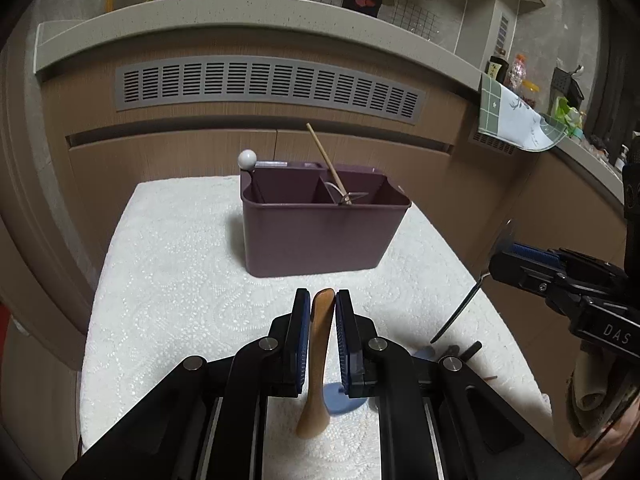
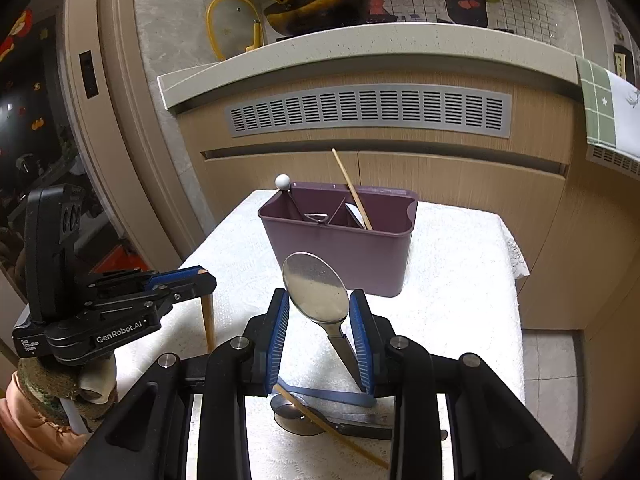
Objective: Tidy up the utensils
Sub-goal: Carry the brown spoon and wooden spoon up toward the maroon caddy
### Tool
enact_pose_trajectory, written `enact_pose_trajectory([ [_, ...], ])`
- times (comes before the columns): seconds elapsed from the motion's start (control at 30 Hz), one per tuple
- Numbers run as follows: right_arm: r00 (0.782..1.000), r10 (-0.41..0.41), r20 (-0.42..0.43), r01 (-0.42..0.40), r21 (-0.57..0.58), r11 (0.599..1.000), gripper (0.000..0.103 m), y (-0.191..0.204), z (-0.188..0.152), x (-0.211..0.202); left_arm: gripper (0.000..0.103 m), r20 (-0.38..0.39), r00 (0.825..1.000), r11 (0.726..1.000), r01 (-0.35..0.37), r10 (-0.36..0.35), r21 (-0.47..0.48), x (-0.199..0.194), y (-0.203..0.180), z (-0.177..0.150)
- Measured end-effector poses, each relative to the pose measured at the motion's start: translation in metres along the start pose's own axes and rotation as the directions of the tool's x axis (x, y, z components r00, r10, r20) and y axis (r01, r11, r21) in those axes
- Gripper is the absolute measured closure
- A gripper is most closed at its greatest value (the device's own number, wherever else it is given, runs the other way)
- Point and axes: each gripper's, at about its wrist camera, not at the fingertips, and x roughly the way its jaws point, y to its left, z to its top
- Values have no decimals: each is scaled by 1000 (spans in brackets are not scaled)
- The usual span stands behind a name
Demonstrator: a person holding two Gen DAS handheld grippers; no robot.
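Left gripper (image 1: 323, 300) clamped on wooden spoon (image 1: 318, 364); right gripper (image 2: 320, 312) clamped on metal spoon (image 2: 316, 294). Both held above the white cloth (image 1: 180, 280), near side of purple caddy (image 1: 316, 232), clear of its rim.

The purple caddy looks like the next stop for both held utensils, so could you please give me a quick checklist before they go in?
1. Left gripper shut on wooden spoon: ok.
2. Right gripper shut on metal spoon: ok.
3. Purple caddy upright on the white cloth: ok.
4. Compartments have room beside the chopstick: ok.
5. Grippers apart from each other: ok.
6. Grip firmness: cannot tell.
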Motion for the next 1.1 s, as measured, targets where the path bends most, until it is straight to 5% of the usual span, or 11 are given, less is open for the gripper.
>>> enact_pose_trajectory([
  [0.63, 1000, -4, 19, 4, 1, 1000, 75, -2, 7, -5, 90, 95, 995, 999, 2, -6, 43, -30, -13, 31],
  [0.9, 974, 1, 225, 12, -59, 998, 75, -3, 97, -46, 90, 299, 954, 996, -2, -26, 91, -73, -23, 120],
  [1.0, 961, -4, 276, 18, -48, 999, 75, -10, 128, -49, 90, 280, 959, 996, 8, -34, 90, -64, -18, 139],
  [1.1, 961, -25, 277, 36, -36, 999, 75, -16, 138, -42, 89, 177, 984, 997, 2, -16, 82, -34, -10, 129],
])
